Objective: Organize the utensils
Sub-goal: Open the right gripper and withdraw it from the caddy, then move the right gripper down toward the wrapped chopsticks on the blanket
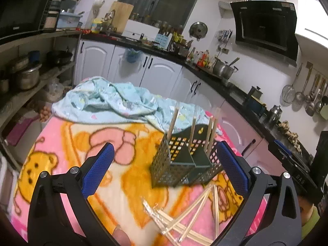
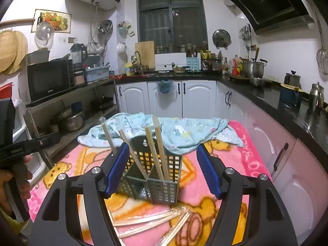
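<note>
Four chopsticks (image 2: 157, 153) are stood near-upright in the caddy (image 2: 155, 180); loose chopsticks (image 1: 184, 219) lie flat, fanned. Only the right view shows a hand (image 2: 14, 180). Left gripper (image 1: 166, 172) and right gripper (image 2: 162, 170) are spread wide, empty.

Bright indoor light, fisheye-warped, slightly soft.

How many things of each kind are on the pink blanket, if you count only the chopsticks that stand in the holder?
Dark green perforated plastic utensil holder: 1
Upright pale wooden chopsticks in it: 4
Crumpled light blue printed cloth: 1
Total: 6

Dark perforated caddy (image 2: 155, 176) upright – 4 chopsticks (image 2: 157, 143) inside, others (image 2: 147, 223) loose beside.
</note>
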The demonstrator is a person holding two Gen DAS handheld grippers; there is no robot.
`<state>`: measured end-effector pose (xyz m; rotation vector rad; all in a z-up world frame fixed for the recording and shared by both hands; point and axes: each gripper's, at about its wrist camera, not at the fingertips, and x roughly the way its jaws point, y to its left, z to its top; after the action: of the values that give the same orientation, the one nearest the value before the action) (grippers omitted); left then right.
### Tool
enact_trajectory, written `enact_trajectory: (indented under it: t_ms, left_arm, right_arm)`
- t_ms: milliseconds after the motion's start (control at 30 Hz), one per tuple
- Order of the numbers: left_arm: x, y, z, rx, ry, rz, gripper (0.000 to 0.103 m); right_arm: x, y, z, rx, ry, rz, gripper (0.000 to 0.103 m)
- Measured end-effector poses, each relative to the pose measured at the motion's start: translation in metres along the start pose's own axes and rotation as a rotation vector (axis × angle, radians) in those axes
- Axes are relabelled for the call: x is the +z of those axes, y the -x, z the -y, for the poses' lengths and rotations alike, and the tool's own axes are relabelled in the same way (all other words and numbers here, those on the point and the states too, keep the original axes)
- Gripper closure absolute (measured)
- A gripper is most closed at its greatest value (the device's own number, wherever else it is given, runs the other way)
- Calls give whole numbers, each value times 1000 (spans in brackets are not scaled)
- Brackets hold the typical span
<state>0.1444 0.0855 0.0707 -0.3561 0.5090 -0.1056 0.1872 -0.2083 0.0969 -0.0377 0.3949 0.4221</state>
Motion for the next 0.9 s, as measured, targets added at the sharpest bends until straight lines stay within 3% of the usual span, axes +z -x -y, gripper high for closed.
enact_trajectory:
  t_ms: [500,900]
  left_arm:
    - [-50,-5,-4,0,-38,-127,11]
    - [-94,-23,-13,-56,-17,-272,11]
  right_arm:
    - [-41,0,0,1,-5,-96,37]
    - [-71,-12,2,-23,1,-188,37]
